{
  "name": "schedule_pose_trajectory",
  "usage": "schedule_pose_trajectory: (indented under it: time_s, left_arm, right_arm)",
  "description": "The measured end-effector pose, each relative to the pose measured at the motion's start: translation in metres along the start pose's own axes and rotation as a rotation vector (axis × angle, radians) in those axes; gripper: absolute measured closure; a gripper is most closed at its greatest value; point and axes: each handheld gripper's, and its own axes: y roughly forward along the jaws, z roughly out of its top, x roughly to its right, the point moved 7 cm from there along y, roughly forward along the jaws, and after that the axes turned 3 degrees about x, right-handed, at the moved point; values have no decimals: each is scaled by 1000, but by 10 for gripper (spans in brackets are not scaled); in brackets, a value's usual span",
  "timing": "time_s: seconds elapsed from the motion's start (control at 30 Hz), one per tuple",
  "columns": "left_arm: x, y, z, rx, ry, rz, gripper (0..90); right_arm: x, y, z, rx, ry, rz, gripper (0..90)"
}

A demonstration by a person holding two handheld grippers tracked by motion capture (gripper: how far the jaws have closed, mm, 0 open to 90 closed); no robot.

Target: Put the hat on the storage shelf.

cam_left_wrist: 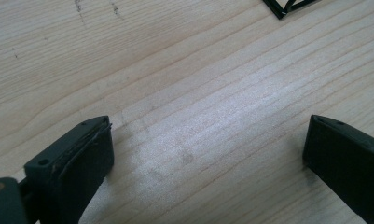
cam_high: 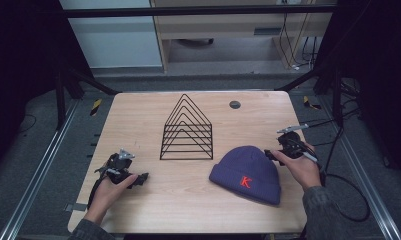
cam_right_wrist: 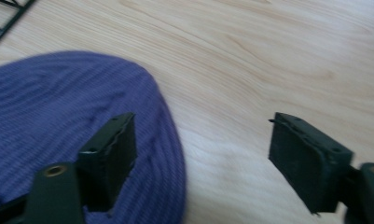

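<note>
Beanie point(cam_high: 248, 173) flat on table point(cam_high: 138, 115), front-right of rack point(cam_high: 186, 130). R gripper point(cam_right_wrist: 201, 154) jaws apart at its edge, empty; L gripper point(cam_left_wrist: 208, 158) apart, idle. Pinch cuff edge low, not crown.

The high view looks forward and down from above the person's side onto the whole desk point(cam_high: 138, 110), far enough off to take in the floor beyond. The left gripper view sits low and close over bare wood, facing a corner of the wire rack point(cam_left_wrist: 287, 5) at its top edge. The right gripper view is just as near, looking along its jaws at the edge of the purple hat point(cam_right_wrist: 58, 102). All three share the desk top; rack and hat also show from above.
</note>
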Motion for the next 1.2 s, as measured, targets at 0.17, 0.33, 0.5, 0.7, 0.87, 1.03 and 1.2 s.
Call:
schedule_pose_trajectory:
  time_s: [0.17,0.33,0.5,0.7,0.87,1.03,1.2]
  left_arm:
    - [0,0,0,-2,2,2,8]
    - [0,0,0,-3,2,2,7]
    - [0,0,0,-5,4,1,3]
    - [0,0,0,-5,7,2,1]
    - [0,0,0,-5,8,2,0]
    - [0,0,0,-5,11,1,0]
    - [0,1,0,-5,10,1,0]
  right_arm:
    - [-11,6,19,-23,-38,46,415]
    - [-19,15,29,-46,-65,72,522]
    - [-24,27,29,-79,-78,85,570]
    - [-29,38,28,-90,-52,104,569]
    - [-32,51,23,-111,-28,118,553]
    - [-32,59,20,-131,-15,113,526]
    - [-37,63,18,-153,-30,123,565]
